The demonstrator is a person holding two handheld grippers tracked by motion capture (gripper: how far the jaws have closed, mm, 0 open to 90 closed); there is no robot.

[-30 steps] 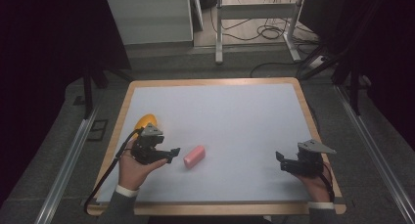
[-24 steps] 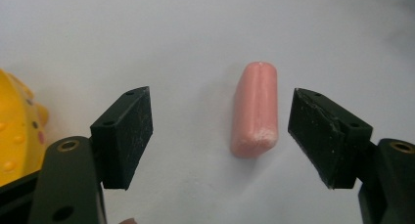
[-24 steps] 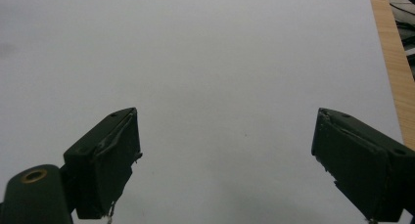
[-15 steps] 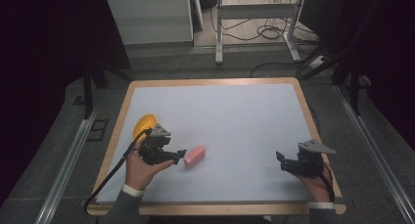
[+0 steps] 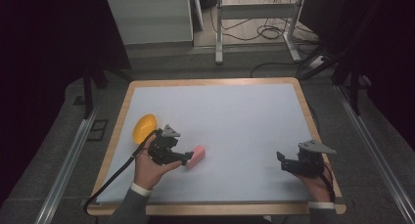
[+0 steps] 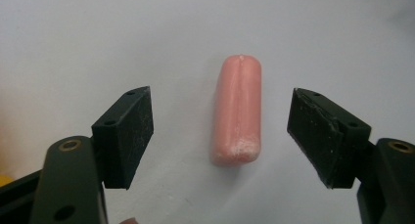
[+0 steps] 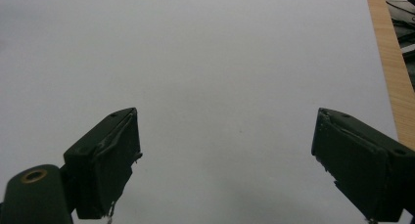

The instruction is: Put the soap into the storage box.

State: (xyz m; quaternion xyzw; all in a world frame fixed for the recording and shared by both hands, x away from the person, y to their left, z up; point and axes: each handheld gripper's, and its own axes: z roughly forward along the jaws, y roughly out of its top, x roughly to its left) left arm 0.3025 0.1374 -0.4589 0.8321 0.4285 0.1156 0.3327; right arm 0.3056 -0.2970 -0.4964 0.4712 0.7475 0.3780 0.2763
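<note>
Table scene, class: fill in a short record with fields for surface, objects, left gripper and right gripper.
surface: white table with wooden rim
objects: pink sausage lying flat; yellow bowl near the table's left edge
left gripper: open, jaws either side of the sausage, not touching it
right gripper: open, over bare table near the right edge

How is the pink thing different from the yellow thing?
The pink sausage is long and thin; the yellow bowl is round. The sausage lies right in front of the open left gripper, lined up between its jaws; the bowl sits behind that hand, near the table's left edge. Both rest on the white tabletop.
</note>
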